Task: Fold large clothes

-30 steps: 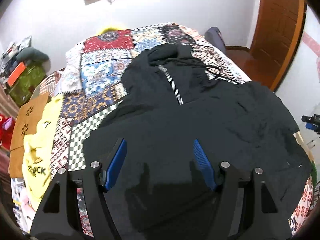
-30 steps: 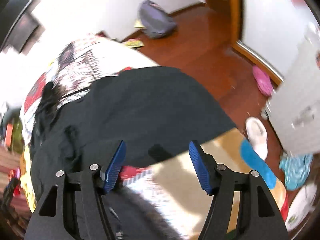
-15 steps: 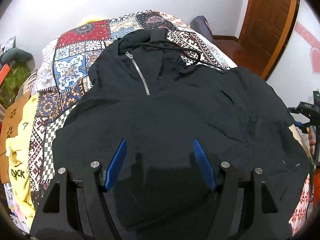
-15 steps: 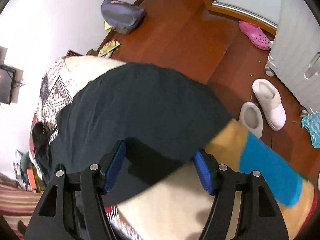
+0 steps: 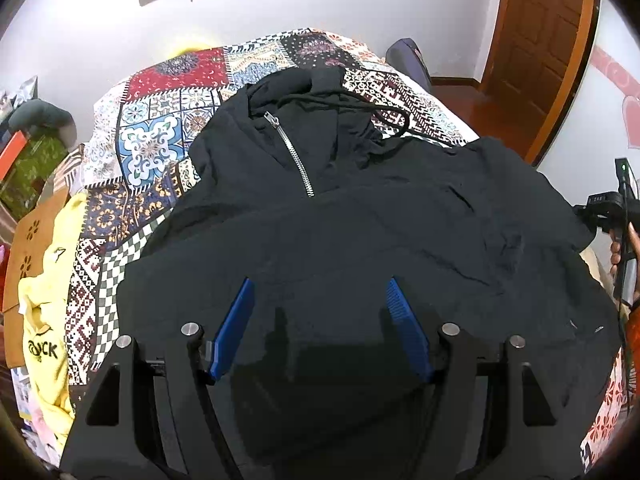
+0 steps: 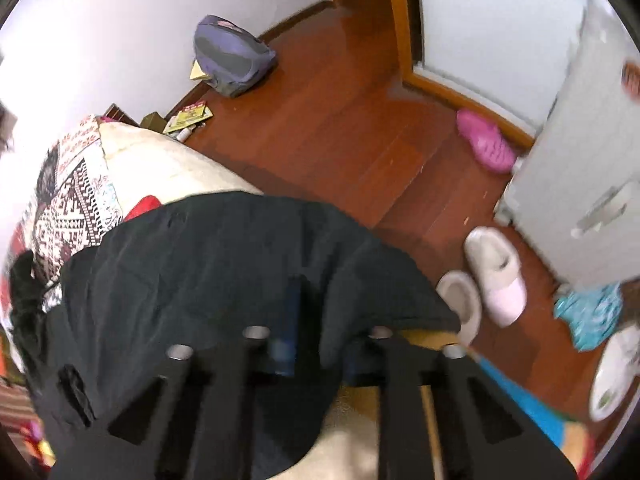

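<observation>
A black hoodie (image 5: 360,240) is lying spread out on the bed (image 5: 168,148), front side up, with its zip (image 5: 290,152) running away from the left gripper (image 5: 320,320). The left fingers (image 5: 234,328) are standing wide apart just above the near part of the hoodie; the cloth is lying under and between them, and they are not pinching it. Whether the tips are touching the cloth I cannot tell.

The right gripper (image 6: 310,312) is working at the far side edge of the hoodie (image 6: 200,272), where the cloth is hanging over the bed side above the floor (image 6: 340,120). Its fingers (image 6: 290,300) are pressed together and are clamping a fold of the black cloth between them. The picture there is a little blurred.

To the left of the left fingers a yellow shirt (image 5: 44,320) is lying on the bed edge. Beyond the right fingers, white slippers (image 6: 484,276) and a pink shoe (image 6: 484,144) are sitting on the floor, and a grey bag (image 6: 230,56) is leaning at the wall.
</observation>
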